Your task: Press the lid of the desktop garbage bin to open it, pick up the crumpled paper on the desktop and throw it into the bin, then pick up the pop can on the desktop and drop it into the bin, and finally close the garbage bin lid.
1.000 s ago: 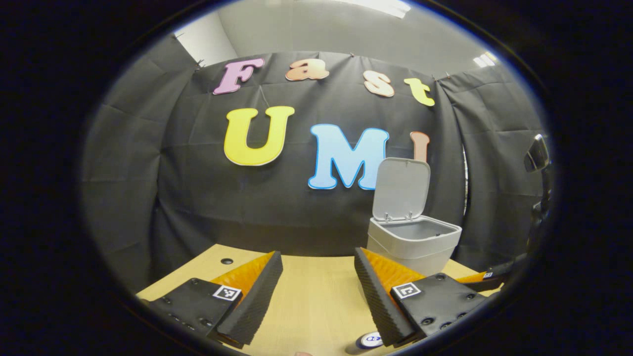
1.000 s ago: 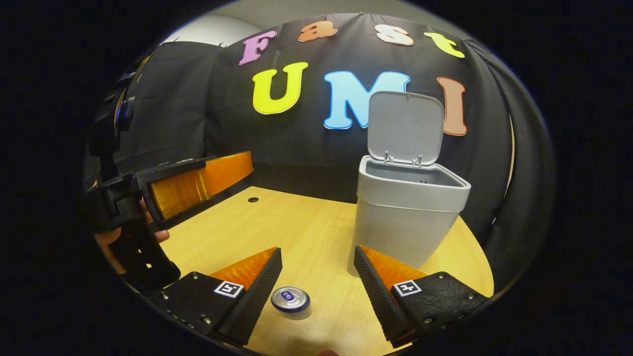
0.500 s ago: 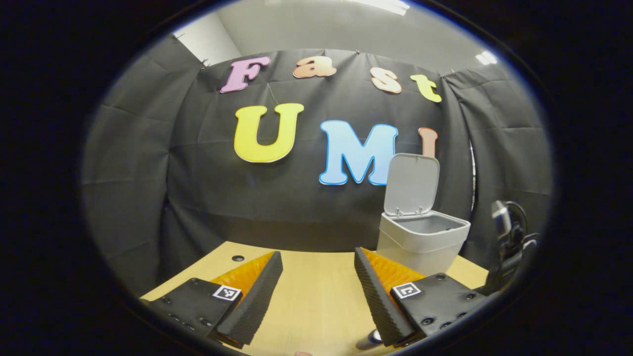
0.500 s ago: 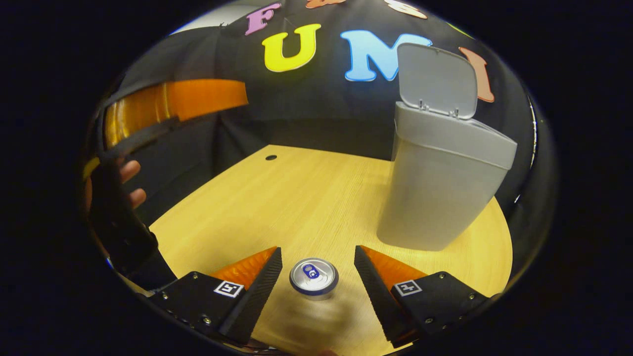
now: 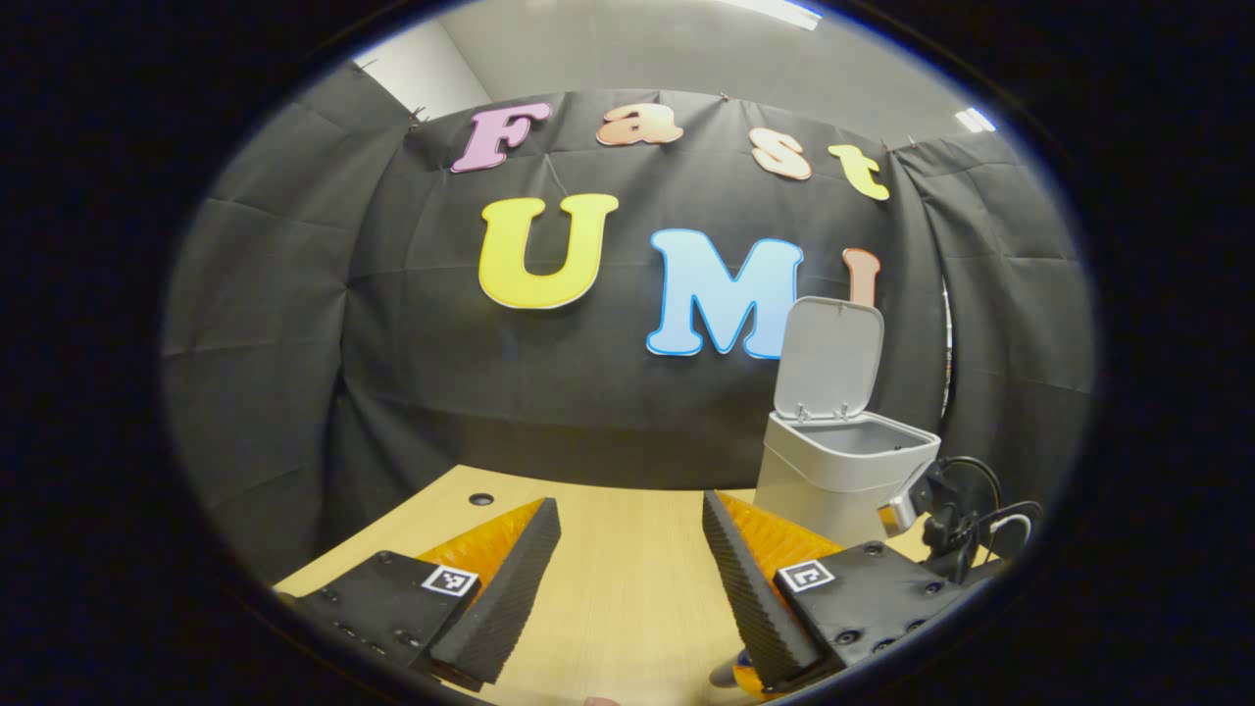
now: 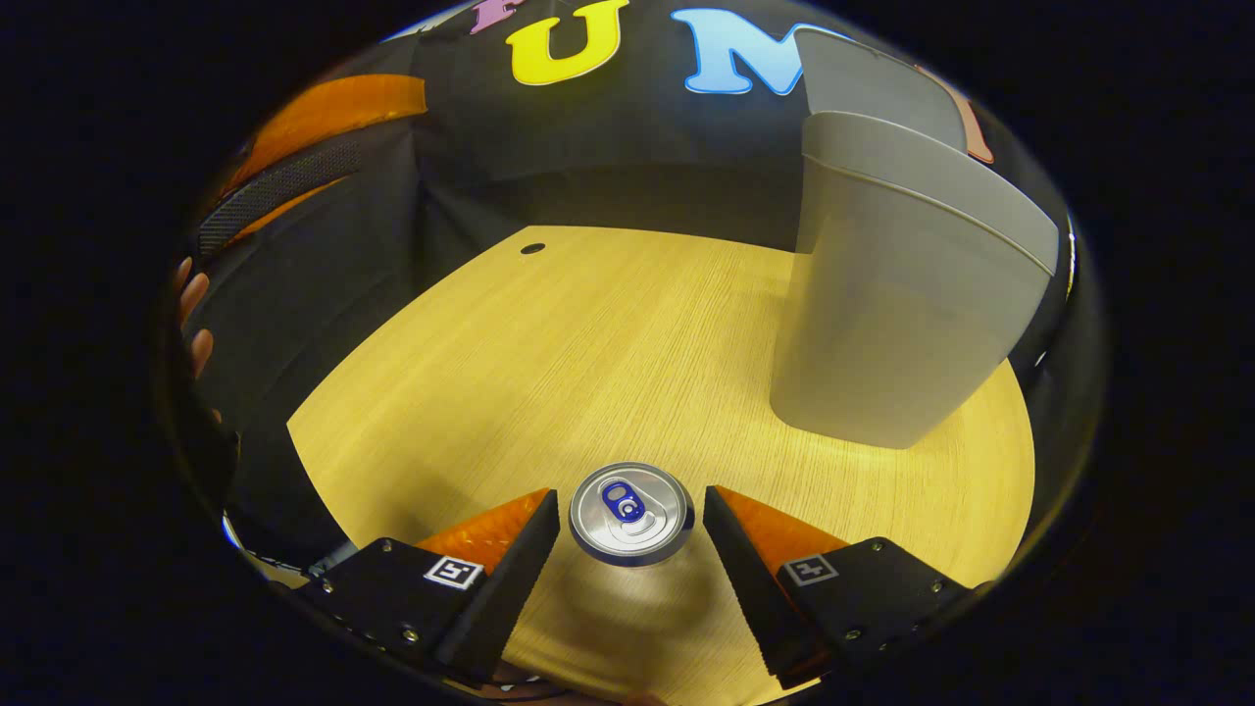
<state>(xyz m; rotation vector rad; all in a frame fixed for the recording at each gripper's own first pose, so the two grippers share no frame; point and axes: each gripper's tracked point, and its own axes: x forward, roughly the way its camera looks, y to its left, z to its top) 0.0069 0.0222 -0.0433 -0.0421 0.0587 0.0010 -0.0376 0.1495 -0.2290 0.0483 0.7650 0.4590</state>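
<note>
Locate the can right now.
In the right gripper view the can stands upright on the table, low and central, between the open fingers of the right gripper. The open bin stands beyond it to the right.

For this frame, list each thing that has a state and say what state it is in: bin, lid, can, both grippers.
Garbage bin: upright on the desktop, open at the top.
Lid: raised, standing up behind the opening.
Pop can: upright on the desktop, between the right gripper's fingers, not gripped.
Right gripper: open, straddling the can.
Left gripper: open, holding nothing.
</note>
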